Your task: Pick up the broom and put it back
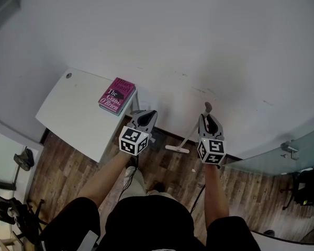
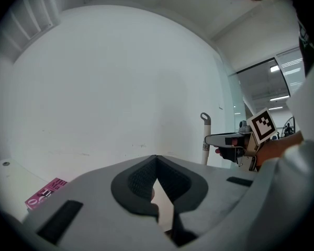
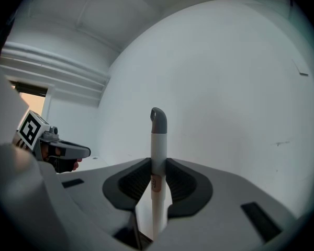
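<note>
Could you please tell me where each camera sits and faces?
Head view: on the person's head, facing steeply down at white table, pink book, wood floor; forearms, legs, left gripper, right gripper show.
Left gripper view: on the left gripper, facing the white wall along shut jaws; right hand shows.
Right gripper view: on the right gripper, along jaws clamped on the grey-capped white broom handle.
Shared: all three show that broom.

A book [image 1: 116,95] lies on the bench's [image 1: 73,114] far corner by the wall [image 1: 199,46]; right of the bench stands the broom [image 1: 191,135], gripped in the right tool [image 1: 210,119].
</note>
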Available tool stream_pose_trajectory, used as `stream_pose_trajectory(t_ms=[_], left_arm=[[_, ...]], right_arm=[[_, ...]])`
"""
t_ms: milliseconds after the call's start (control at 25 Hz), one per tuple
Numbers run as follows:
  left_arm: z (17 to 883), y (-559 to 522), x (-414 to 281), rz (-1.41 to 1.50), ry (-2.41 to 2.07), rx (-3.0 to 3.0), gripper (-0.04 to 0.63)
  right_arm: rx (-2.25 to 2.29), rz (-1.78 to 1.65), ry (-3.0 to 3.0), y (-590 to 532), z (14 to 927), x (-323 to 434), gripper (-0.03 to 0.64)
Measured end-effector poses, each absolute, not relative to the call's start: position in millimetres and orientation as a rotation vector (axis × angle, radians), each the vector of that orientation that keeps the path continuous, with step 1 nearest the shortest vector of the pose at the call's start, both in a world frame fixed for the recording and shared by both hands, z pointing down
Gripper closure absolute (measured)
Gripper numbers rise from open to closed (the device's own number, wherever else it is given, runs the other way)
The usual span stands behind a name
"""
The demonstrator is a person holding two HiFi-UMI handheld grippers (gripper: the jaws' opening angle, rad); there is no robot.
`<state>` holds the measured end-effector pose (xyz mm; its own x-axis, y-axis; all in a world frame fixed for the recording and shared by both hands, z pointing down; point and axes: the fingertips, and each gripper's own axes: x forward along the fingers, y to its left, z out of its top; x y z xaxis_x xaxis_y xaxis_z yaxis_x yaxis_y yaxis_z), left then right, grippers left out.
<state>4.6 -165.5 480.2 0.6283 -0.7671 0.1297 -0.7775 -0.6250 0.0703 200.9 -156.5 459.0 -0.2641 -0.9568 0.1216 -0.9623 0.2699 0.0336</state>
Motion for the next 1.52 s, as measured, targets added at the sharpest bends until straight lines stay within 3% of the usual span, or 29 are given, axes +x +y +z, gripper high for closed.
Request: stream_pose_trajectory(t_ms=[1520], left_arm=[[555,-226,18,0.298,-1.006,2.712,0.578]], right_arm=[[1.96,0.396,-2.055,-143,613,226,0.515]])
